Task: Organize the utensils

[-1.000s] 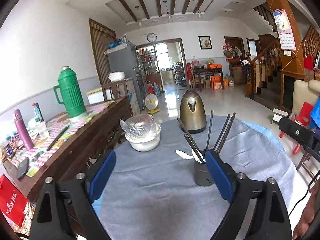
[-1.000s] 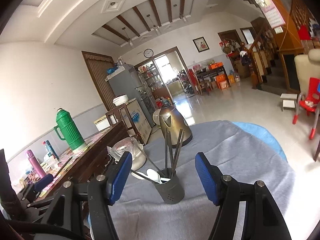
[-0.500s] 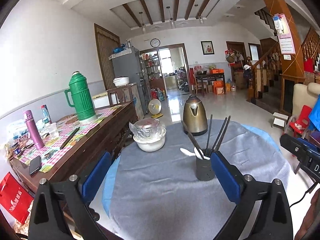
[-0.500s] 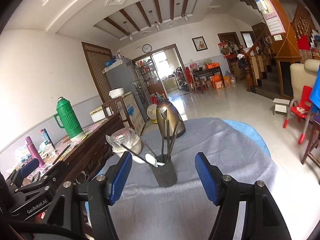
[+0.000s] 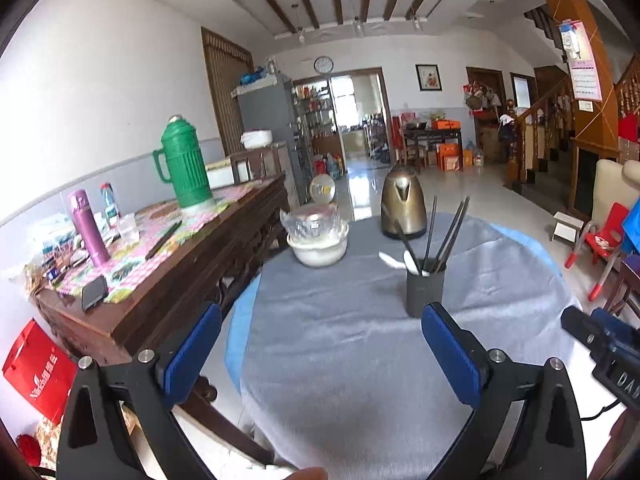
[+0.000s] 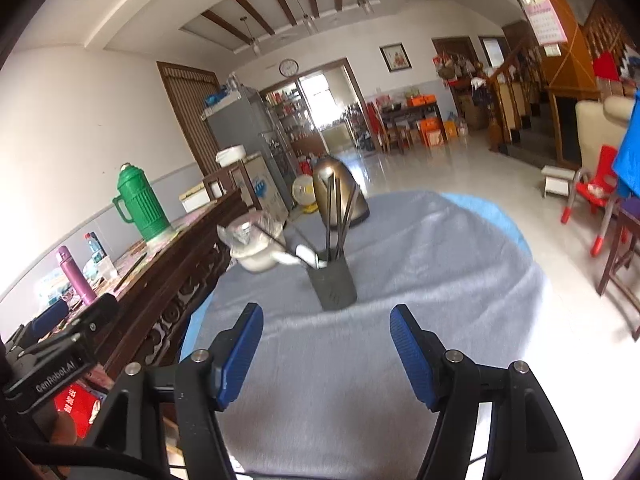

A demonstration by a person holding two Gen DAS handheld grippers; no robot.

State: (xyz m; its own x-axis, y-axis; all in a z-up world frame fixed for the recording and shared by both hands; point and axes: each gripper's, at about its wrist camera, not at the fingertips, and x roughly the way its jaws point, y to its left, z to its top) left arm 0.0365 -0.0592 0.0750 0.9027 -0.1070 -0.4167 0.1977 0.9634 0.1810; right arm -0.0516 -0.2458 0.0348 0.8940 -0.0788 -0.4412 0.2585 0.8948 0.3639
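A dark grey utensil holder (image 5: 425, 293) stands on the round table's grey cloth (image 5: 360, 352). Several black chopsticks (image 5: 447, 232) and white spoons (image 5: 410, 261) stick out of it. It also shows in the right wrist view (image 6: 332, 286). My left gripper (image 5: 320, 354) is open and empty, low over the near part of the table, with the holder just beyond its right finger. My right gripper (image 6: 326, 356) is open and empty, a short way in front of the holder.
A brass kettle (image 5: 402, 206) and a plastic-covered white bowl (image 5: 318, 242) stand behind the holder. A wooden sideboard (image 5: 168, 264) on the left carries a green thermos (image 5: 184, 168), a purple flask (image 5: 88, 228) and a phone. Red chairs (image 5: 600, 244) stand on the right.
Both grippers have drawn back from the utensil holder toward the near table edge. The holder now looks smaller and farther off. Both stay open.
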